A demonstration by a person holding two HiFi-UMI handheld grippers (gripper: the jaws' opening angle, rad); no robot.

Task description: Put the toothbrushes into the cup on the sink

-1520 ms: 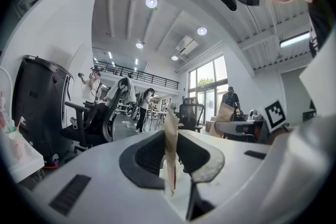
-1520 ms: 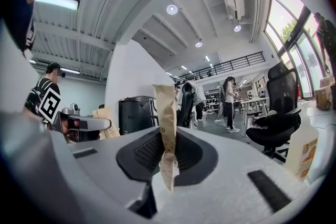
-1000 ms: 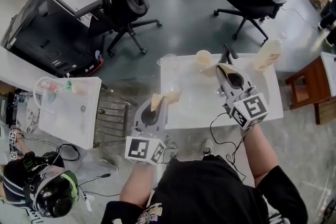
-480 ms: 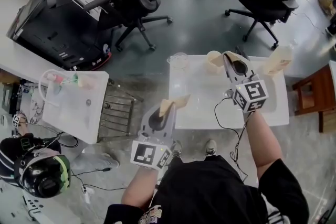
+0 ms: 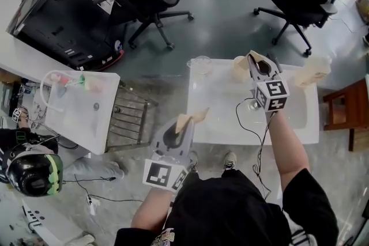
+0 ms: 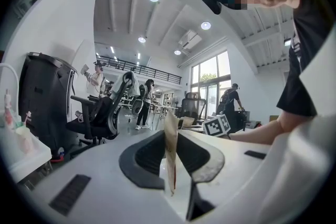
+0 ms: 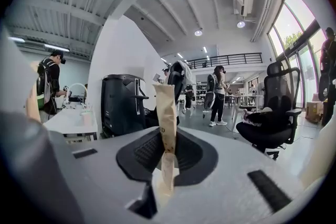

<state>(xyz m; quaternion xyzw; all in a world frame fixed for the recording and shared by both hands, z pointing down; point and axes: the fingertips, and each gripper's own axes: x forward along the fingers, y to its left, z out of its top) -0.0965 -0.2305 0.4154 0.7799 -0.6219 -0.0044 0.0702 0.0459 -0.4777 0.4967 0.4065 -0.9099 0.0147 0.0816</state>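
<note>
Head view, step: the approach. No toothbrush is picked up yet, and both tools are raised in front of the person.
Head view, left hand-held gripper [image 5: 192,117]: at the near left corner of the white desk [image 5: 230,115].
Head view, right hand-held gripper [image 5: 255,59]: over the far side of the desk.
Head view, sink [image 5: 75,118]: white basin on the person's left, well apart from both tools.
Head view, cup [image 5: 94,87]: pale, at the back of the sink.
Head view, toothbrushes [image 5: 76,82]: probably the small pink and green things just beside the cup. They are too small to be sure.
Left gripper view, jaws: tan pads closed together, nothing between them.
Left gripper view, target: the cup [image 6: 23,139] shows at the far left edge, off the jaw line.
Right gripper view, jaws: tan pads pressed together, empty.
Right gripper view, target: the sink [image 7: 71,120] is far to the left, with a chair and floor straight ahead.
Next move, judged: turn left toward the sink, open one tool's jaws, and line them up on a toothbrush handle.
</note>
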